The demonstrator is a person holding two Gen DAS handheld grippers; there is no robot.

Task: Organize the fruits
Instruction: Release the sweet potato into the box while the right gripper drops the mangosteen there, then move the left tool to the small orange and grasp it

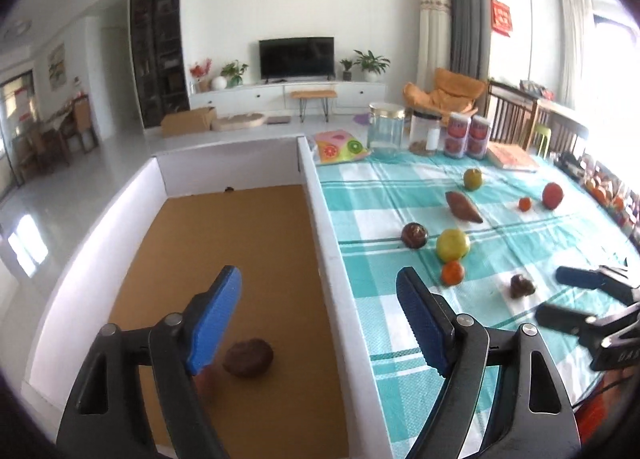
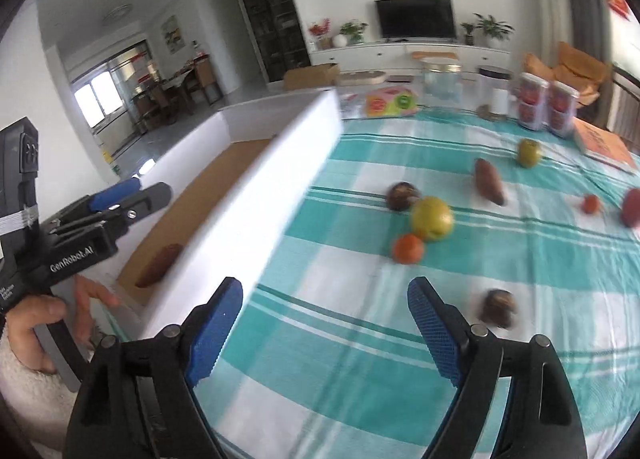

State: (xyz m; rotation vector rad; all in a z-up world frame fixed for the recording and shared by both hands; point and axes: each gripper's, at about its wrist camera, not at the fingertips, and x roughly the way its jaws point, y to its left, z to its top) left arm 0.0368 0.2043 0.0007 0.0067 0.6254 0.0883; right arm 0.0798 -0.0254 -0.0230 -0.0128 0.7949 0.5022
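A white-walled box (image 1: pixel 320 203) with a brown floor stands left of the teal checked cloth (image 1: pixel 400 331). A dark brown round fruit (image 1: pixel 248 357) lies on the box floor. My left gripper (image 1: pixel 320 319) is open and empty above the box's right wall. On the cloth lie an orange (image 1: pixel 452 273), a yellow-green apple (image 1: pixel 453 245), a dark round fruit (image 1: pixel 415 235), a sweet potato (image 1: pixel 463 207), a green fruit (image 1: pixel 472 179), a red apple (image 1: pixel 552 195), a small orange fruit (image 1: pixel 525 203) and a small brown fruit (image 2: pixel 498 307). My right gripper (image 2: pixel 325 323) is open and empty over the cloth, left of that brown fruit.
Along the cloth's far edge stand a glass jar (image 1: pixel 386 131), a dark-lidded jar (image 1: pixel 426 131), two red-labelled containers (image 1: pixel 468 137), a fruit-print pouch (image 1: pixel 340 147) and an orange book (image 1: pixel 514 157). Wooden chairs (image 1: pixel 516 115) stand behind. The right wrist view is blurred.
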